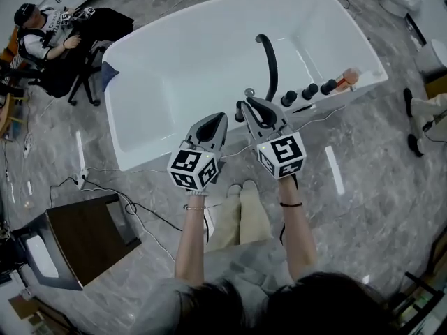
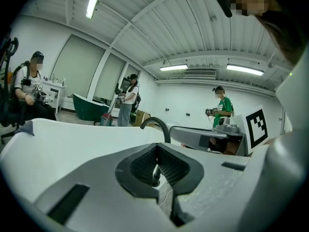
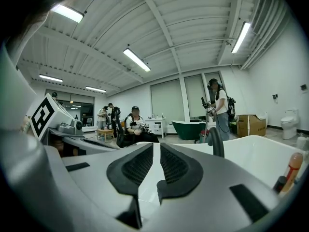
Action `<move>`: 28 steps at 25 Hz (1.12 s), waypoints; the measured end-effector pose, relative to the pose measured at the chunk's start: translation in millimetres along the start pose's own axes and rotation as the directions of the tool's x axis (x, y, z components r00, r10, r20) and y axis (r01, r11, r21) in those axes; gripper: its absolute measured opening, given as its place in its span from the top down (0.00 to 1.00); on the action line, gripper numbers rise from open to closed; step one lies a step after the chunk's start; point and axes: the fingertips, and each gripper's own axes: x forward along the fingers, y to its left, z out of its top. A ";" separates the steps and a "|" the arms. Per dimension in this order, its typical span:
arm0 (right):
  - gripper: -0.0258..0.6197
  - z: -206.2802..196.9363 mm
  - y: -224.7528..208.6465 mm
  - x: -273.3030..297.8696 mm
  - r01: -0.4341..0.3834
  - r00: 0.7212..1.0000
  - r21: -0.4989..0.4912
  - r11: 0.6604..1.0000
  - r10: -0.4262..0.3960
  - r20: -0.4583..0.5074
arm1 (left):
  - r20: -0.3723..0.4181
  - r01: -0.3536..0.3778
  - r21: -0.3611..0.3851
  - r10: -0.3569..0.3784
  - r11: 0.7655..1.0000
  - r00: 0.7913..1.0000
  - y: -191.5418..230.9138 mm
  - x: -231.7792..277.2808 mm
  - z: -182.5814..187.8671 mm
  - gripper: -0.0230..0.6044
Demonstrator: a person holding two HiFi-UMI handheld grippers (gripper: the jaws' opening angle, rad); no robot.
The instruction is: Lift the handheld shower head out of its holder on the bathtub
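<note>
**Bathtub, near rim: two tongs beside the shower head**

- Bathtub (image 1: 174, 68): white and freestanding, on a grey marble floor (image 1: 363, 208).
- Spout (image 1: 269, 58): black and arched. It rises from the near right rim and curves over the basin.
- Knobs (image 1: 309, 91): three, black, in a row on the rim right of the spout's foot. An orange bottle (image 1: 348, 78) stands just beside the rightmost one.
- Handheld shower head (image 1: 240, 110): a dark piece standing at the near rim, left of the spout's foot, not lifted. It sits between the tips of the two tongs, just beside the right one; whether they touch cannot be told. Its holder is too small to make out.
- Left tongs (image 1: 221, 117): point at the near rim from the person's side. In the left gripper view the pads (image 2: 145, 166) meet at their far tips and clamp nothing. A dark upright rod shows through the gap lower down, beyond the pads.
- Right tongs (image 1: 248, 105): just right of the left pair, also pointing at the rim. In the right gripper view the pads (image 3: 137, 166) stand a narrow slit apart with nothing between them; the white tub shows through.
- Surroundings: a seated person (image 1: 49, 37) at far left, a dark open case (image 1: 84, 239) on the floor at near left with cables (image 1: 140, 211) beside it, and a green tub (image 3: 188, 128) far across the room.
</note>
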 end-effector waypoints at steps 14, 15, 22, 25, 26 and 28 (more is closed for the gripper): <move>0.69 -71.9 -10.7 35.3 -0.024 0.997 0.046 0.999 0.027 -0.073 | -0.041 -0.002 -0.018 0.001 1.000 0.999 22.1 24.6 -51.3 0.96; 0.68 -75.2 -12.4 38.2 -0.026 0.997 0.046 0.999 0.029 -0.076 | -0.042 -0.004 -0.020 0.003 1.000 0.999 24.9 26.5 -54.1 0.96; 0.67 -110.9 -18.4 56.0 -0.041 0.993 0.067 0.997 0.048 -0.105 | -0.053 -0.022 -0.033 0.020 0.999 0.998 45.4 38.8 -76.1 0.96; 0.67 -125.8 -18.9 61.4 -0.044 0.992 0.082 0.996 0.053 -0.111 | -0.062 -0.030 -0.039 0.027 0.999 0.998 52.7 41.7 -87.3 0.96; 0.67 -130.7 -18.8 62.5 -0.044 0.992 0.091 0.995 0.054 -0.114 | -0.066 -0.033 -0.042 0.030 0.999 0.997 54.3 41.9 -91.2 0.96; 0.67 -139.1 -18.8 64.4 -0.040 0.991 0.111 0.993 0.053 -0.120 | -0.073 -0.039 -0.049 0.035 0.998 0.997 57.1 41.6 -97.4 0.96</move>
